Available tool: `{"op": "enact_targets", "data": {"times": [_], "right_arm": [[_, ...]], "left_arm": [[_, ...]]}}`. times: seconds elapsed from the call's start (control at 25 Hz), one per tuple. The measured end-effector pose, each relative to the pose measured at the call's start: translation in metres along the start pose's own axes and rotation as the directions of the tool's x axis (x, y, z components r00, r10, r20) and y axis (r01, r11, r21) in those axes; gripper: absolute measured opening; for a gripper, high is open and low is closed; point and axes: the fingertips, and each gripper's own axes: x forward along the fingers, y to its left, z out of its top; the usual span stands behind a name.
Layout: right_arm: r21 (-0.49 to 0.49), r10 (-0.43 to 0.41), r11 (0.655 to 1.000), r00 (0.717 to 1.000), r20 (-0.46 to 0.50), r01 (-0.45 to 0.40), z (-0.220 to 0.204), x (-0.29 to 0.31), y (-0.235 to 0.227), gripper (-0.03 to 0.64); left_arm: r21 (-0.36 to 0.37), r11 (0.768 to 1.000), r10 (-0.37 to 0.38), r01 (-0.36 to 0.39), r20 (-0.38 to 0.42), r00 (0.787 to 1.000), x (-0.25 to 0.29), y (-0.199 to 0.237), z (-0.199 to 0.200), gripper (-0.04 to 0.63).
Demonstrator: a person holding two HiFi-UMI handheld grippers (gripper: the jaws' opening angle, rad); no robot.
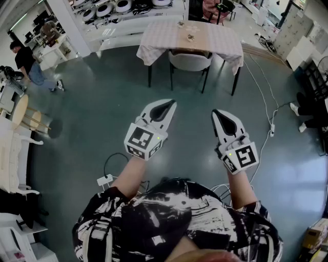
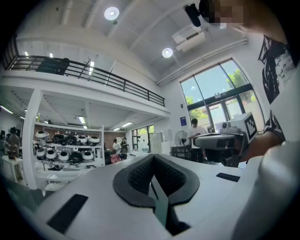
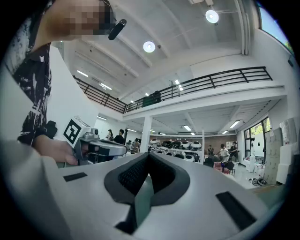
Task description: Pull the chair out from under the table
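Observation:
The table with a checked cloth stands far ahead in the head view. A pale chair is tucked under its near side, only the backrest and legs showing. My left gripper and right gripper hover side by side over the floor, well short of the chair and touching nothing. Both point level toward the table. In the left gripper view the left gripper has its dark pads together and nothing between them. The right gripper looks the same in its own view. Neither gripper view shows the chair.
A person stands at the far left near a round stool. Cables run along the floor at the right, and a power strip lies by my left arm. Shelves line the back wall.

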Motion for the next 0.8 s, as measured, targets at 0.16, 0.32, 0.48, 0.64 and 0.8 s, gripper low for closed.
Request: {"op": "enact_targets", "data": {"times": [0.16,0.32,0.48,0.64,0.8], "right_arm": [[0.000,-0.001,1.000,1.000,-0.001,0.001,0.0018,-0.0004,-0.0008,-0.003],[0.000,-0.002,1.000,1.000,0.001,0.002,0.0043,-0.0011,-0.0002,-0.003],[0.002,-0.003,1.000,1.000,-0.001,0.003,0.0014,-0.0014,0.0001,-0.003],[0.001,0.000,1.000,1.000,0.003,0.000,-0.0012,-0.0018,0.0019,-0.003],[0.002,0.002,1.000,1.000,0.002,-0.002,0.0005,-0.0011,0.0022,-0.003]], "left_arm": [[-0.002,1.000,-0.002,0.002,0.001,1.000,0.0008,-0.0006,0.0013,0.002],[-0.001,1.000,-0.005,0.005,0.002,1.000,0.0004,-0.0016,0.0037,0.002],[0.000,1.000,-0.004,0.004,0.001,1.000,0.0001,-0.0021,0.0013,0.002],[0.000,1.000,-0.004,0.004,0.001,1.000,-0.0006,-0.0028,-0.0021,0.002],[-0.001,1.000,-0.004,0.004,0.001,1.000,-0.0008,-0.0026,-0.0005,0.002]]}}
